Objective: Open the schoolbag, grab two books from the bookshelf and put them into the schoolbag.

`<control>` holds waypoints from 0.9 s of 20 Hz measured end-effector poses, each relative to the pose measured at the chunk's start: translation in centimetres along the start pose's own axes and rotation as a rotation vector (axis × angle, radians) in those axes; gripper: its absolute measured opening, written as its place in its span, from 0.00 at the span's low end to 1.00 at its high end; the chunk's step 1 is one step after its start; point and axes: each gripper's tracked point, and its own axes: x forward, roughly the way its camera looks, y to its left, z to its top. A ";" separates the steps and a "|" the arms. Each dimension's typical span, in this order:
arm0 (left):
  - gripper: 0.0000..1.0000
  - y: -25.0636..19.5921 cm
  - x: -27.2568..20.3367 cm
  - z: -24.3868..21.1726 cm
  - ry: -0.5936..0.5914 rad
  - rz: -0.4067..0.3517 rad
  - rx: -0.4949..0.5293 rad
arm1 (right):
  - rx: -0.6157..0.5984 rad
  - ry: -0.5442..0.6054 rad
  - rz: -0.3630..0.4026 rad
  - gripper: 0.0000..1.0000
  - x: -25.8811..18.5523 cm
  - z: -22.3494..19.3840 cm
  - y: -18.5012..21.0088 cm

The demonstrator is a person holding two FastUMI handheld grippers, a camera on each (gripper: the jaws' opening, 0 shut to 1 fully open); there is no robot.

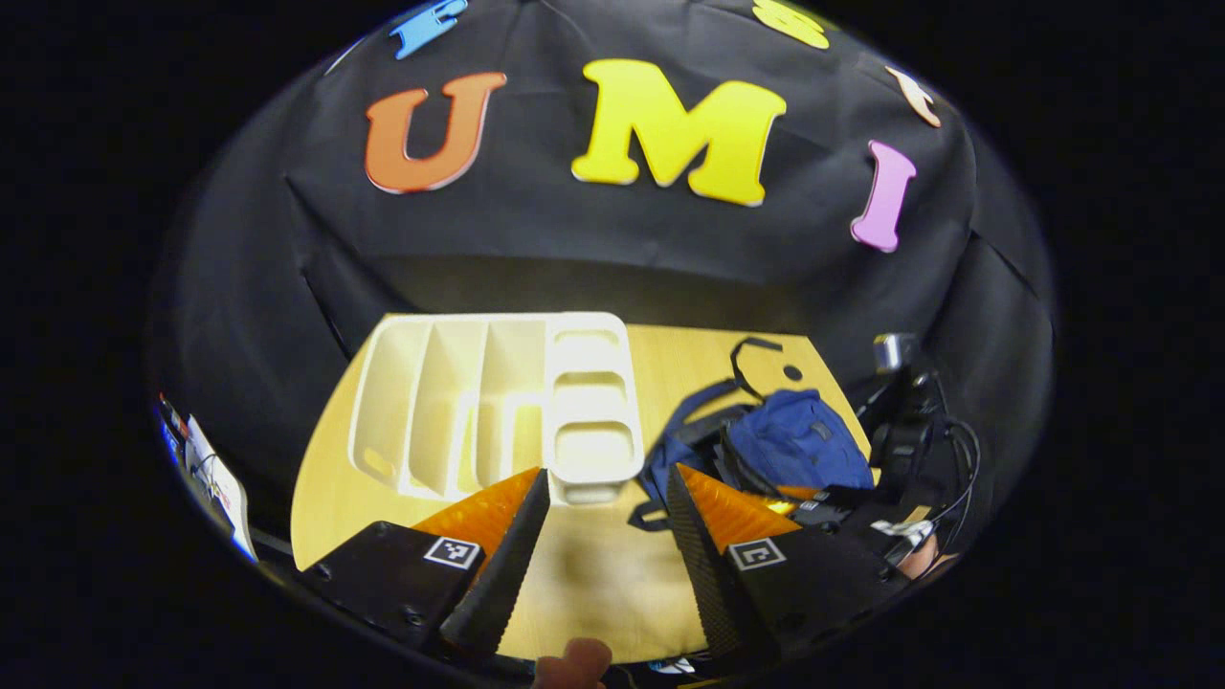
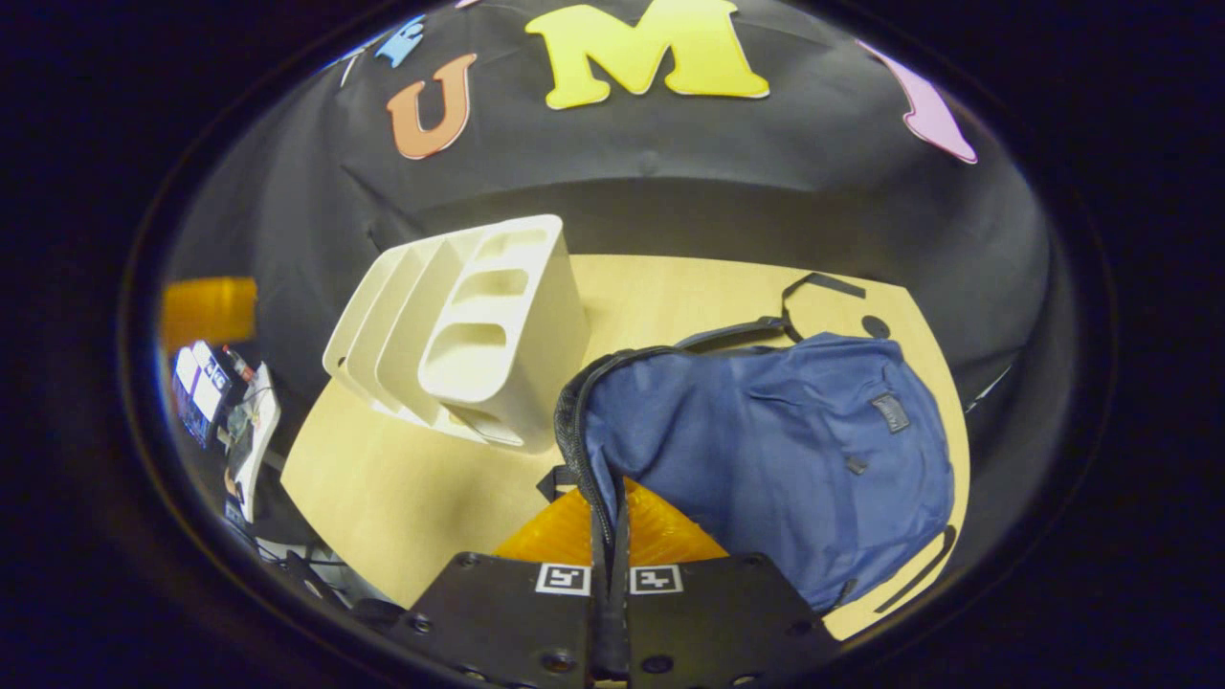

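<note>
Nearest in the right gripper view: right gripper [image 2: 610,565] with fingers closed together, pinching a black strap or zipper edge at the near rim of the blue schoolbag [image 2: 775,450]. Holding the bag's edge up, apparently; whether the zipper is already run open cannot be told.

In the left gripper view: left gripper [image 1: 605,498] with fingers spread wide, holding nothing, hovering above bare worktop [image 1: 593,574] between bookshelf and bag. Fingertip of the holding hand [image 1: 572,662] peeking in at the bottom edge.

Farther back: white bookshelf [image 1: 498,407] lying on the worktop just left of the schoolbag, its slots appearing empty. No books visible in it from either view. Judging from that, task looks late, or the books sit hidden inside the bag; cannot confirm.

Around: loose black straps [image 2: 813,287] trailing behind the bag, the other gripper's body and cables [image 1: 909,431] to the right, clutter [image 2: 225,402] off the worktop's left edge. Nothing blocking the bag's mouth.
</note>
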 end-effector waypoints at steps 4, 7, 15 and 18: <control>1.00 2.3 -3.0 3.8 -0.166 0.062 0.003 | 0.013 0.019 0.008 0.09 2.1 -1.3 1.0; 1.00 3.0 -1.8 4.0 -0.201 0.077 -0.019 | 0.024 0.011 0.029 0.26 2.6 -1.4 2.0; 1.00 4.3 -2.3 6.9 -0.312 0.095 0.004 | 0.046 -0.165 0.057 0.97 -1.9 2.8 3.2; 1.00 3.9 -3.8 9.8 -0.425 0.101 0.028 | 0.044 -0.338 -0.032 0.97 -6.8 7.3 1.0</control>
